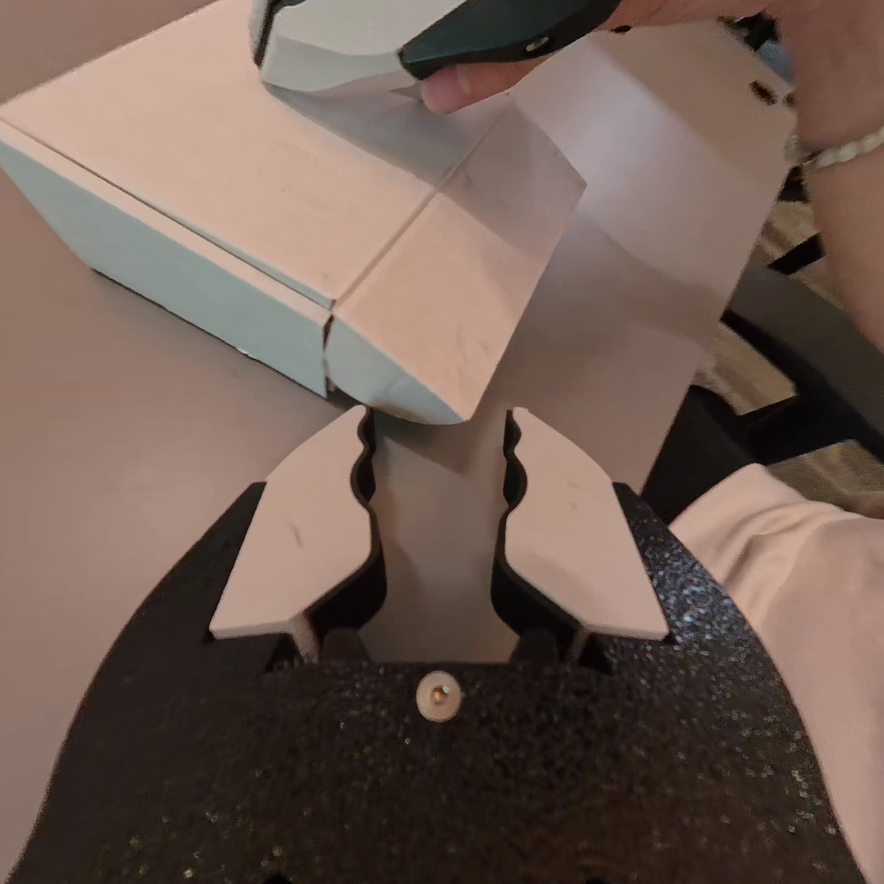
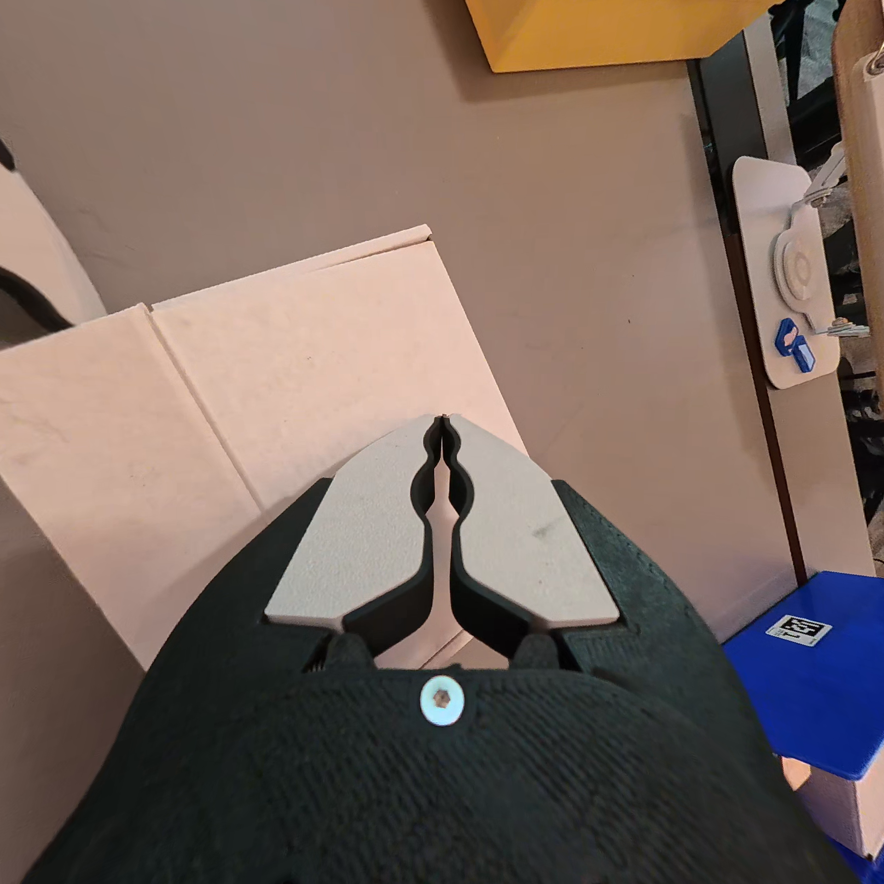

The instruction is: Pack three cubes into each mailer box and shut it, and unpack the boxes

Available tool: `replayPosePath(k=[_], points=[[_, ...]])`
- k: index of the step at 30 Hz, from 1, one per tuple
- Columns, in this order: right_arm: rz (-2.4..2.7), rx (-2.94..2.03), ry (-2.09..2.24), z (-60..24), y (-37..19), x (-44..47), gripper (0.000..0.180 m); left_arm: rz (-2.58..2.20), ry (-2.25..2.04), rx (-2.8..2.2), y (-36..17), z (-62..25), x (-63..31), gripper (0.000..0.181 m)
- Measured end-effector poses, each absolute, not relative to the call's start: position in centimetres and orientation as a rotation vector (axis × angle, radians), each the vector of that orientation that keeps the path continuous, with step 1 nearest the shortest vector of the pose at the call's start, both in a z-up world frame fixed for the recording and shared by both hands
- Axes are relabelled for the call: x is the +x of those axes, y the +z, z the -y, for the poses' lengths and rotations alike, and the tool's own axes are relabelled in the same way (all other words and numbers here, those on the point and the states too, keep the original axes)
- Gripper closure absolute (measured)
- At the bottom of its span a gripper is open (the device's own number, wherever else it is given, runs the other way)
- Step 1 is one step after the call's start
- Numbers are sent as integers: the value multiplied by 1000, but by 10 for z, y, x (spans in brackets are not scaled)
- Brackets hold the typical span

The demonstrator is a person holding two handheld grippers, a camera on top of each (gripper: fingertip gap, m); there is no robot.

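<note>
A white mailer box (image 1: pixel 205 191) lies on the table with its lid down. One lid flap (image 1: pixel 445 287) sticks out towards my left gripper (image 1: pixel 440 421). That gripper is open and empty, and the flap's corner reaches just to its fingertips. My right gripper (image 2: pixel 442 420) is shut and empty over the box lid (image 2: pixel 311 363); whether it touches the lid I cannot tell. It shows in the left wrist view (image 1: pixel 335 57) at the box's far side, held by a hand. A yellow cube (image 2: pixel 598 33) and a blue cube (image 2: pixel 813 679) stand on the table. The box's inside is hidden.
The grey-brown table (image 2: pixel 574 239) ends at an edge on the right (image 2: pixel 746 335). Beyond it is a white board with small blue parts (image 2: pixel 789 287). In the left wrist view a black chair base (image 1: pixel 765 382) and a pale sleeve (image 1: pixel 789 598) are at the right. There is about 12 centimeters between the tips of the two grippers.
</note>
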State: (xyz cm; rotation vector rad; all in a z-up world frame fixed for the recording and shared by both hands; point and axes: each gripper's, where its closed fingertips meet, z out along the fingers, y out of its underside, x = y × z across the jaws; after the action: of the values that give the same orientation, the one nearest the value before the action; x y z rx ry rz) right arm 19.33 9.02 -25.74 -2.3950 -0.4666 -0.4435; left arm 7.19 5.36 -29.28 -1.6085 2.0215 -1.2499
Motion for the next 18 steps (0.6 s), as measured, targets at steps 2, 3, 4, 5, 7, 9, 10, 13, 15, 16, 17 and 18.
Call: replayPosePath(k=[2,3,4,5,7,9,10,13,15,16,17,18], points=[[468,-2399,-454,-90,-258,193,180,-1982,-1201,-1590,-293,-61,77,130],[469,-2399,-460,-90,-258,193,180,-1976,-1199,-1592,-291,-62,77,130],[469,-2398,-465,-90,-258,193,180,-1986,-1205,-1588,-290,-61,75,130],[469,-2396,-467,-90,-258,193,180,-1991,-1211,-1579,-288,-61,74,130],[464,-2391,-462,-90,-257,193,180,-1963,-1234,-1555,-281,-62,76,129],[457,-2389,-452,-90,-257,193,180,-1933,-1254,-1551,-278,-60,81,129],[457,-2391,-452,-90,-258,193,180,-1928,-1236,-1557,-280,-60,84,129],[457,-2399,-468,-90,-258,194,180,-1908,-1223,-1573,-284,-60,87,127],[463,-2400,-479,-90,-258,194,180,-1910,-1220,-1562,-284,-59,86,125],[461,-2400,-479,-90,-258,194,180,-1908,-1213,-1563,-284,-60,86,126],[459,-2401,-478,-90,-258,194,180,-1905,-1206,-1575,-285,-60,86,127],[458,-2401,-477,-90,-258,194,180,-1902,-1202,-1590,-285,-60,86,128]])
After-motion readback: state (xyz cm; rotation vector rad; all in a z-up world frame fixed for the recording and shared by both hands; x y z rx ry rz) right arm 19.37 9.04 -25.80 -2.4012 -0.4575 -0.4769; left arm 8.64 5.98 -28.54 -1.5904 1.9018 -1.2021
